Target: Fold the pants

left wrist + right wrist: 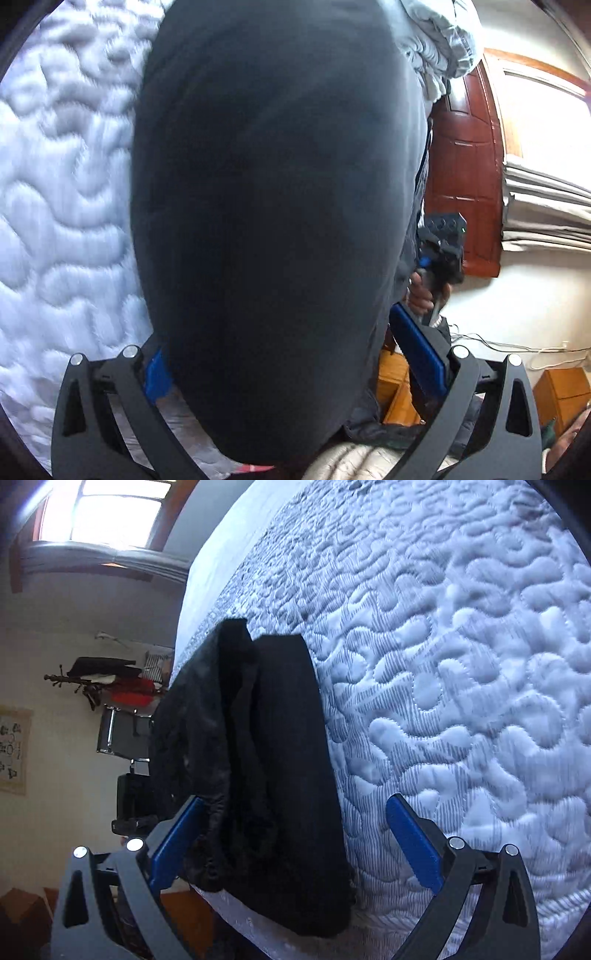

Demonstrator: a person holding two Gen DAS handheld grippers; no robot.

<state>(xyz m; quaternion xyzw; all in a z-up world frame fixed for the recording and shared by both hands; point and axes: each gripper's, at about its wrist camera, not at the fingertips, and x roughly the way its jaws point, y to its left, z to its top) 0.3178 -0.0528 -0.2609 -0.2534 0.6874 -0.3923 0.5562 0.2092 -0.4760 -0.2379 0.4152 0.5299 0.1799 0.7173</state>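
Note:
The black pants (280, 206) lie on the white quilted mattress (66, 192) and fill most of the left wrist view. My left gripper (288, 354) is open, its blue pads either side of the cloth, which lies between them. In the right wrist view the pants (258, 760) lie folded near the mattress (461, 664) edge, one end drooping over it. My right gripper (291, 830) is open, its blue pads spread around the near part of the pants. The right gripper also shows in the left wrist view (441, 254), held in a hand beside the pants.
A grey bundle of bedding (436, 40) lies beyond the pants. A wooden door (465, 166) and curtain (546, 206) stand off the bed. A coat rack (107, 679) and chair (122, 734) stand by the wall beyond the mattress edge.

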